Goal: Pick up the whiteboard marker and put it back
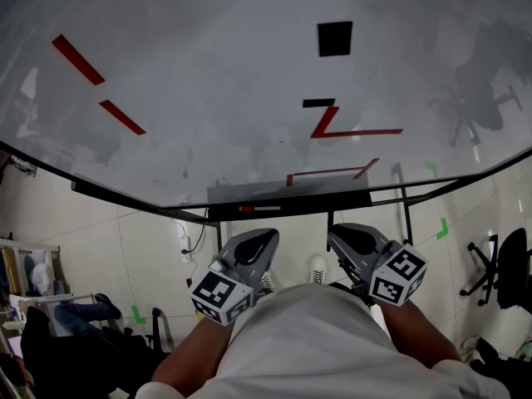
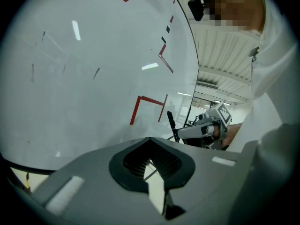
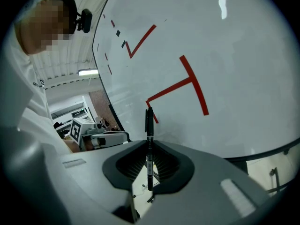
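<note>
Whiteboard marker [image 3: 149, 123] clamped in right gripper [image 3: 149, 146]; hidden in head view.

The whiteboard [image 1: 208, 73] stands ahead, with its tray [image 1: 332, 199] along the lower edge. The left hand-held gripper [image 1: 266, 238] and right hand-held gripper [image 1: 342, 234] sit side by side before the tray, apart from it. The whiteboard marker [image 3: 149, 144] sits clamped between the right jaws.

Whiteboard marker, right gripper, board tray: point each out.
whiteboard marker [image 3: 149, 121]: right gripper view, on its upper end above the jaws.
right gripper [image 3: 149, 145]: right gripper view, midway between its fingertips.
board tray [image 1: 332, 199]: head view, bare stretch of its ledge.
</note>
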{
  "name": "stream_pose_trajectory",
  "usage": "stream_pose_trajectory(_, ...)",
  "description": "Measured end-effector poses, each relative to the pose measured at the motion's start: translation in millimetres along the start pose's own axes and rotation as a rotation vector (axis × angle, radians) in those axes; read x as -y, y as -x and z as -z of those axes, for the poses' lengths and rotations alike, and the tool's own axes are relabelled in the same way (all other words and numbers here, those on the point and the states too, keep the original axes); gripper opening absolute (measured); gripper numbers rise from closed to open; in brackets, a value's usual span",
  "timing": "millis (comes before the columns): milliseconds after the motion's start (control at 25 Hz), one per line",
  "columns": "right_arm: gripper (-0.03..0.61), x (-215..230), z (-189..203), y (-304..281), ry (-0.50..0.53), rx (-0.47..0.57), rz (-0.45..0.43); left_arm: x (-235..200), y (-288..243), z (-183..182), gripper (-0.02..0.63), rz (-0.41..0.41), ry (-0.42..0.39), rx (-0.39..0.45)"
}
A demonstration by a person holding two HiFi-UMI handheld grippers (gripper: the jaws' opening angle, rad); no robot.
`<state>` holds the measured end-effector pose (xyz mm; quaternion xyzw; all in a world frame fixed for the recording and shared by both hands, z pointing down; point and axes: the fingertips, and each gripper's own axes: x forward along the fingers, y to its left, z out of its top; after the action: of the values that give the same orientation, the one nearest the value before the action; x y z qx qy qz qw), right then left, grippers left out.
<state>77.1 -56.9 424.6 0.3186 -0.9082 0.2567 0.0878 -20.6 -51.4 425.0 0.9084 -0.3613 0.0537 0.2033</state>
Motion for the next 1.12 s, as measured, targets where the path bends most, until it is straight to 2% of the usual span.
stream_pose_trajectory(1120,0.039,-5,11,-5,0.007,-0.032,-0.023,-8,4,-1,0.017,-0.051,0.002,0.019)
